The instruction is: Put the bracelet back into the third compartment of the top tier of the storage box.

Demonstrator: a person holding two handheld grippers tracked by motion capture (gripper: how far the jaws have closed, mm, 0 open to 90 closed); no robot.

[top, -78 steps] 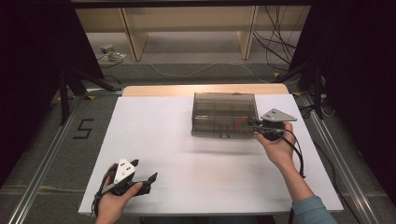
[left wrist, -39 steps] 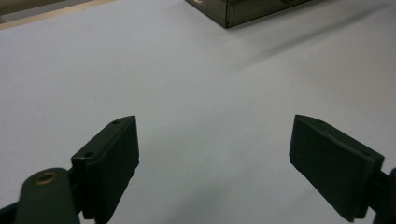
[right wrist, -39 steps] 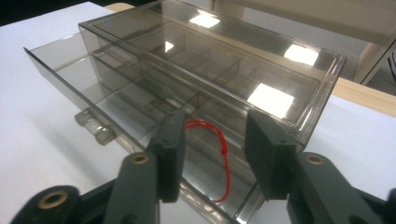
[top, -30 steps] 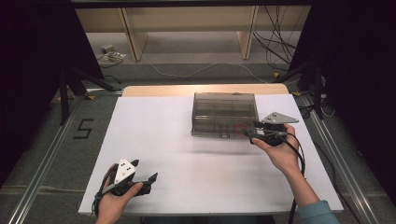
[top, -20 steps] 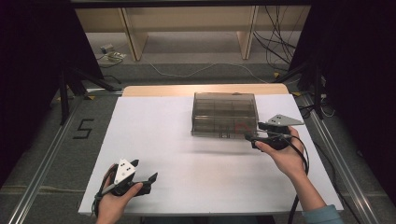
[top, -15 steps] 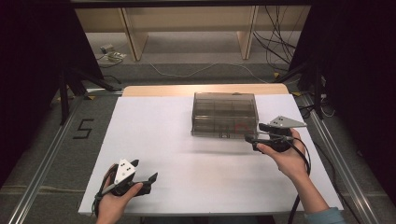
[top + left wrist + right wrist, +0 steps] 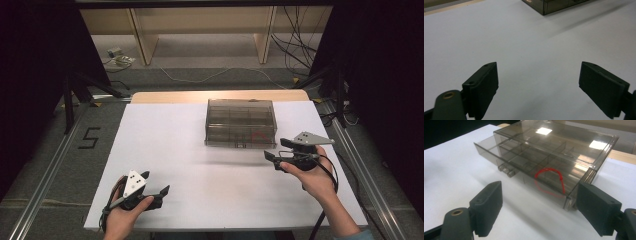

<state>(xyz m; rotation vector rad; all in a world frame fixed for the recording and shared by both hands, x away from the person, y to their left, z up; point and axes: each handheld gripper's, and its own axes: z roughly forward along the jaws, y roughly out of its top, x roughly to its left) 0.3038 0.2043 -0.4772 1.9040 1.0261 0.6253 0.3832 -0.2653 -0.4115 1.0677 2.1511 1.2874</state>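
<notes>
Smoky transparent plastic drawer box [image 7: 240, 122] at the far middle of the white table [image 7: 190, 165], not held.

It has many small compartments, a drawer slightly out, and a red thread loop [image 7: 550, 180] inside. The right gripper [image 7: 282, 152] hovers just beside its near right corner with jaws spread and empty; probably the next move is toward the drawer handle [image 7: 507, 170]. The left gripper [image 7: 159, 195] rests far away, jaws also spread.
</notes>
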